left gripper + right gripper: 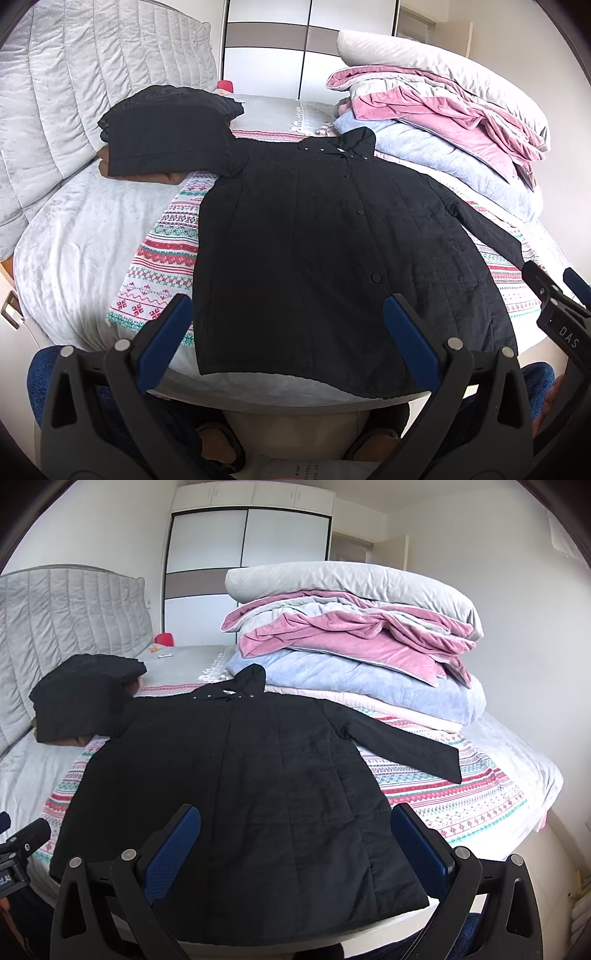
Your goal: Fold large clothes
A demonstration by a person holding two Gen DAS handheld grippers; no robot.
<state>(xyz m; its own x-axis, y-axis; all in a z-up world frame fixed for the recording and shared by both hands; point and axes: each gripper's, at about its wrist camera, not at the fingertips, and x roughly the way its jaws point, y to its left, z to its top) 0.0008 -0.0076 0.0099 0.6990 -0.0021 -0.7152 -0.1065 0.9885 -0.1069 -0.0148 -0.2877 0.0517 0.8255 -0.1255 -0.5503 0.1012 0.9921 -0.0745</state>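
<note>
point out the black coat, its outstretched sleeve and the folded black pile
black coat (pixel 332 240), left wrist view, on the chest panel
outstretched sleeve (pixel 406 744), right wrist view, mid-sleeve
folded black pile (pixel 166 129), left wrist view, top layer

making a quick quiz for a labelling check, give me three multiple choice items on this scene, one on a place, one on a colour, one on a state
1. Where does the stack of folded blankets sit relative to the black coat?
A. beyond its outstretched sleeve, toward the wardrobe
B. on the floor
C. on top of the coat

2. What colour are the pads of the left hand-held gripper?
A. red
B. blue
C. yellow

3. How does the black coat lie?
A. folded in half
B. hanging up
C. spread flat, buttoned, one sleeve out

Answers:
1 A, the stack rises behind the sleeve.
2 B, both pads show blue.
3 C, it lies open across the patterned blanket, and the right hand-held gripper is open above its hem.
</note>
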